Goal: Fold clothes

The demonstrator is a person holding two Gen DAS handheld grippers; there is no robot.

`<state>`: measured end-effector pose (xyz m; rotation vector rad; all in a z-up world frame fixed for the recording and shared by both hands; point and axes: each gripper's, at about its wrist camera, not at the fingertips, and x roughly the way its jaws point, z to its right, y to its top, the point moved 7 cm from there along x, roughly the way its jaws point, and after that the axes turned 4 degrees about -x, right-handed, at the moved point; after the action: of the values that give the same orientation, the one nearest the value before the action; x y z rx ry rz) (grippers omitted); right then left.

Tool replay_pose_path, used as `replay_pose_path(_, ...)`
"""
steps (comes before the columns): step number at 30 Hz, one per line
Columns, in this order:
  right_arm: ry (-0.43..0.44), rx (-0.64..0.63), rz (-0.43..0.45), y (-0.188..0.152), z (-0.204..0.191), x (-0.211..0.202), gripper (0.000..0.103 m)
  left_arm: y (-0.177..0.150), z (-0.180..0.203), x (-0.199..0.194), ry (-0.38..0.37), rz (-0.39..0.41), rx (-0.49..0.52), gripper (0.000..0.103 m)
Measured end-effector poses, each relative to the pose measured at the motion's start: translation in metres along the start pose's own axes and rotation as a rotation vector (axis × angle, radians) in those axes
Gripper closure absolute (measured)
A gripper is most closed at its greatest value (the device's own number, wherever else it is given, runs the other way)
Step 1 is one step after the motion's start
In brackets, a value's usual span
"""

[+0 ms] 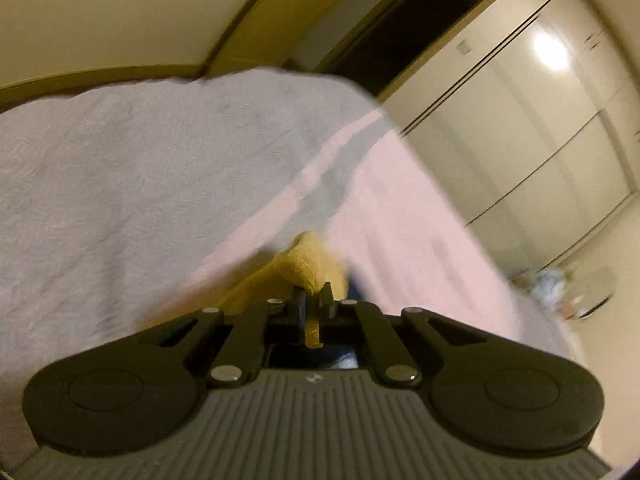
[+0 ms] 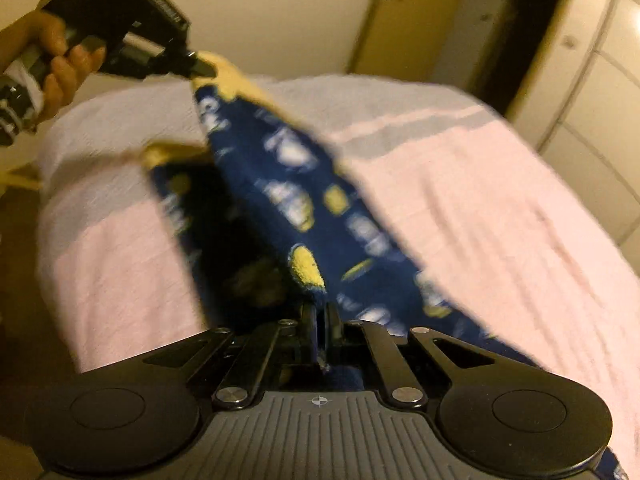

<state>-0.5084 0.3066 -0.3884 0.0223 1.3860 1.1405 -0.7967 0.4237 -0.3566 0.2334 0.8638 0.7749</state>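
Note:
A navy blue garment (image 2: 296, 208) with white and yellow prints and yellow trim hangs stretched above the bed between both grippers. My right gripper (image 2: 320, 312) is shut on its near blue edge. My left gripper (image 2: 202, 68), held by a hand (image 2: 60, 60), is shut on the far yellow-trimmed end. In the left wrist view, the left gripper (image 1: 314, 300) pinches the garment's yellow trim (image 1: 310, 264), and a strip of it pokes out behind the jaws. The lower part of the garment is blurred.
The bed (image 2: 460, 208) carries a pink cover with a grey band (image 1: 336, 168) and a white blanket (image 1: 120, 168) at its far end. Pale wardrobe doors (image 1: 520, 128) stand to the right. A dark doorway (image 1: 404, 24) lies beyond the bed. Some blurred items (image 1: 572, 288) sit near the wardrobe.

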Motion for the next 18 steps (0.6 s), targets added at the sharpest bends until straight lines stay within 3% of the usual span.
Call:
replay_pose_path(3,0.045,-0.018,-0.088,-0.018,-0.019,0.022,0.101,-0.022,-0.032,0.014,0.094,-0.077,-0.035,0.1)
replay_pose_path(9,0.055,-0.015,-0.164,-0.022,-0.025,0.035,0.098,-0.025,-0.031,0.009,0.128,-0.062,0.024,0.1)
replay_pose_path(13,0.035,0.065,-0.089,-0.014,-0.012,0.012,0.093,-0.023,-0.016,-0.01,0.118,-0.005,0.083,0.1)
replay_pose_path(14,0.024,0.096,-0.087,-0.016,-0.007,0.01,0.083,-0.025,-0.011,-0.012,0.123,0.001,0.109,0.1)
replay_pose_path(15,0.015,0.124,-0.094,-0.019,-0.002,0.01,0.067,-0.03,-0.014,-0.008,0.156,-0.018,0.132,0.1)
replay_pose_path(17,0.049,0.155,-0.178,-0.035,0.002,0.02,0.063,-0.038,-0.025,0.005,0.244,-0.088,0.128,0.097)
replay_pose_path(18,0.061,0.175,-0.169,-0.036,0.007,0.016,0.063,-0.035,-0.022,0.001,0.251,-0.086,0.119,0.097)
